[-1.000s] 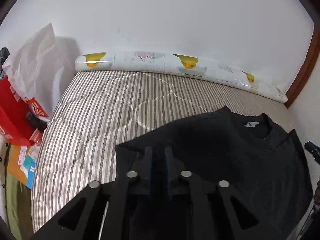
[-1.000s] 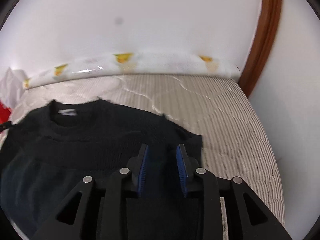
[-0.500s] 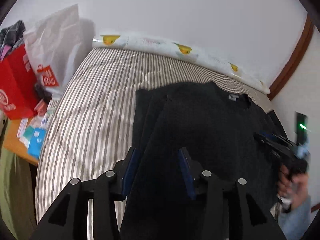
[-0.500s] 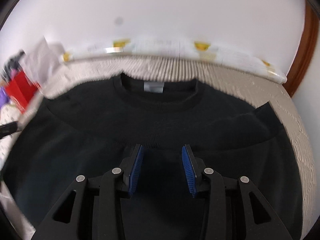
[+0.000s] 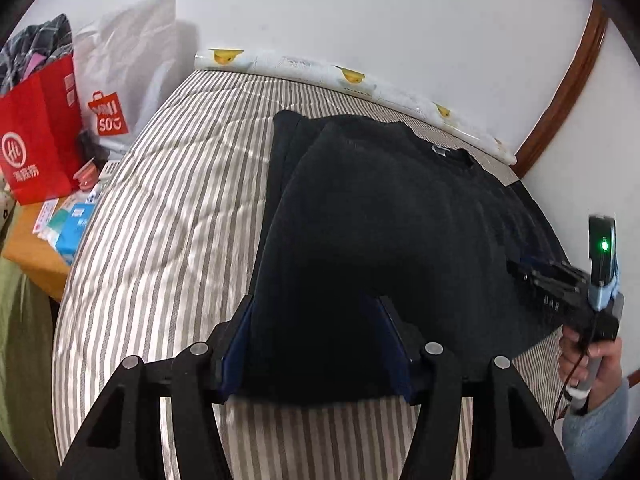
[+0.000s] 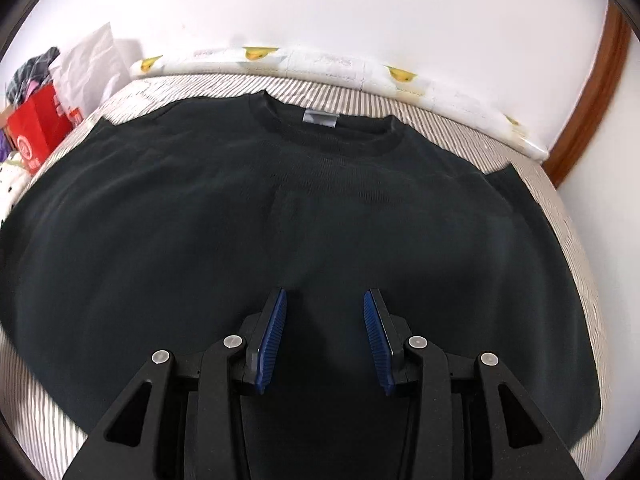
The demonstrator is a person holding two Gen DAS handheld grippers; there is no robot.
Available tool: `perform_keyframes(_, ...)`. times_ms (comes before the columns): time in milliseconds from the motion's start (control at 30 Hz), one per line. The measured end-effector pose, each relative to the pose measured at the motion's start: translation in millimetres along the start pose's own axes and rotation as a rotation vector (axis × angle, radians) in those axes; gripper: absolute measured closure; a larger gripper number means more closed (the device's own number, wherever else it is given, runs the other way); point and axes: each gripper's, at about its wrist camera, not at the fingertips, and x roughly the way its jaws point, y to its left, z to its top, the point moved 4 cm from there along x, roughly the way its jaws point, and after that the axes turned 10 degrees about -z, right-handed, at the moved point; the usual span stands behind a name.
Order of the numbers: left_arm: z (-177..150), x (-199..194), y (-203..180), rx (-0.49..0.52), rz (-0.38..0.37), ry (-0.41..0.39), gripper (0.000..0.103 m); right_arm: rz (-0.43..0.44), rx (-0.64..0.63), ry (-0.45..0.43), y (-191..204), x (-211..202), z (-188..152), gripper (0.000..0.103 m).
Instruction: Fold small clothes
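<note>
One black sweater (image 6: 280,216), two claws (image 6: 324,336)

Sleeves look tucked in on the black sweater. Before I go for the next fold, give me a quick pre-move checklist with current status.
1. Black sweater lying flat on the striped mattress: ok.
2. Left sleeve folded over the body: ok.
3. Right sleeve folded in: cannot tell, only a corner shows.
4. Left gripper empty: ok; jaws have just been opening, pads astride the hem without pressing.
5. Right gripper open, nothing pinched: ok.
6. Hem even: cannot tell, the grippers hide it.
</note>
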Motion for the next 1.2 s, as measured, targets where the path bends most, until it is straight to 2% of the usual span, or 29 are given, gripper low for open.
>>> perform_keyframes(233,-27,-25,7,-0.024,-0.018,-0.037,0.047,-0.023,0.053,-0.059,-4,-35,-53,0.063)
perform_keyframes(400,-42,-33,12,-0.073,-0.040,-0.051,0.047,-0.054,0.058,-0.086,-1,-47,-67,0.063)
perform_keyframes(600,-57,-19,21,-0.155,-0.121,-0.016,0.047,-0.087,0.058,-0.098,2,-48,-70,0.063)
perform_keyframes(633,-56,-20,21,-0.151,-0.122,-0.040,0.047,-0.085,0.061,-0.097,2,-48,-70,0.063)
perform_keyframes(1200,-33,5,11,-0.207,-0.123,-0.099,0.049,-0.061,0.078,-0.118,-3,-46,-74,0.063)
